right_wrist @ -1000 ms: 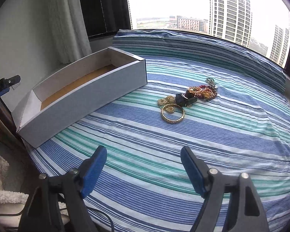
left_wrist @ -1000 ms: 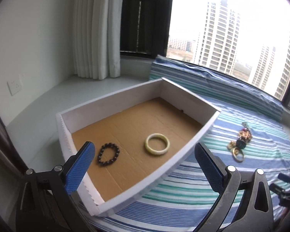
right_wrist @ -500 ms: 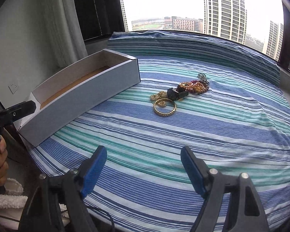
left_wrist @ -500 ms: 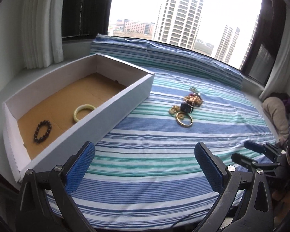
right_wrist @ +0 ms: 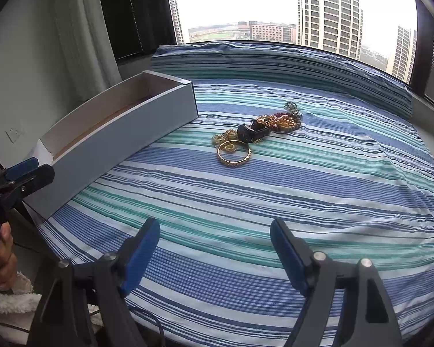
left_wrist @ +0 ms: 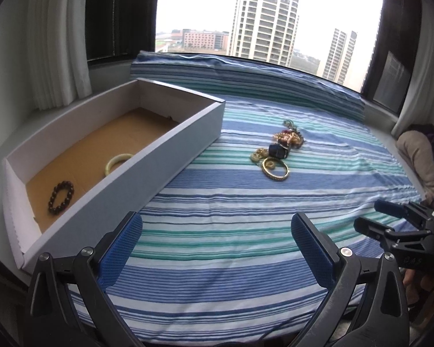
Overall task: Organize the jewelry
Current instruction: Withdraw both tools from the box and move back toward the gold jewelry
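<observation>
**Spotter:** Two pieces boxed, by my count?

**Operator:** Two, yes. I had a bead bracelet (left_wrist: 61, 197) and a pale bangle (left_wrist: 119, 163) lying on the brown floor of the box (left_wrist: 147, 170), well apart from each other. In my left view the box sat at about ten o'clock, its long wall resting on the striped cover (left_wrist: 246, 202).

**Spotter:** And what remained?

**Operator:** Most of it, I judged. The pile (right_wrist: 254, 133) was out on the cover at roughly twelve o'clock in my right view: a gold bangle (right_wrist: 233, 153) nearest me, a dark watch (right_wrist: 248, 133) just behind it, beads and chains tangled beyond. I could not count the small pieces.

**Spotter:** Your grippers?

**Operator:** Both spread wide, with nothing between the jaws. My left gripper (left_wrist: 217, 248) hung over bare cover near the box's near corner; my right gripper (right_wrist: 215, 250) pointed at the pile, well short of it.

**Spotter:** So an early stage?

**Operator:** I'd have said so. The gold bangle looked the easiest next pick, being clear of the tangle.
</observation>
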The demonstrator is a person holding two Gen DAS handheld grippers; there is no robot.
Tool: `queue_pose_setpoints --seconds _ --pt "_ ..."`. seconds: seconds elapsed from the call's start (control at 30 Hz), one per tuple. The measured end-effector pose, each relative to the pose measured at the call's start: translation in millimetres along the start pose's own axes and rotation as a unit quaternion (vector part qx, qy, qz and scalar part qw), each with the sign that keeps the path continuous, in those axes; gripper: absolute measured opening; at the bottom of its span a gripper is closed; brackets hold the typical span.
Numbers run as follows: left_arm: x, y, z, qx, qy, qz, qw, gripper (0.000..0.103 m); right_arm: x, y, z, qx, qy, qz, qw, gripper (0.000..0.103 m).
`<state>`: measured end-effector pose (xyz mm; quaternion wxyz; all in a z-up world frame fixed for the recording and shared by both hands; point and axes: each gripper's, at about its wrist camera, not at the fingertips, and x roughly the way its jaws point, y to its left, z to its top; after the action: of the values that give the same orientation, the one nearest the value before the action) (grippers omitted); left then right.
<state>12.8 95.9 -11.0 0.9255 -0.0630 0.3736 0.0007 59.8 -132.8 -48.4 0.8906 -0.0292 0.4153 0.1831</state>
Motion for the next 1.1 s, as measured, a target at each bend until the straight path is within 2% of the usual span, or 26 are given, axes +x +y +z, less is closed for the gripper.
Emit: queue_pose_setpoints --seconds 0.4,0.77,1.1 --pt "22.1 -7.7 -12.4 0.010 0.052 -0.001 0.9986 0.102 1.2 -11.0 -10.1 0.010 0.013 -0.016 1.000 0.080" --pt "23.2 -10.8 -15.4 0.028 0.060 0.016 0.9977 0.102 -0.3 -7.9 -10.4 0.006 0.012 -0.014 1.000 0.080" --pt "21.8 -8.5 -17.4 0.024 0.065 0.007 0.9976 0.102 -1.3 -5.3 -11.5 0.004 0.013 -0.014 1.000 0.080"
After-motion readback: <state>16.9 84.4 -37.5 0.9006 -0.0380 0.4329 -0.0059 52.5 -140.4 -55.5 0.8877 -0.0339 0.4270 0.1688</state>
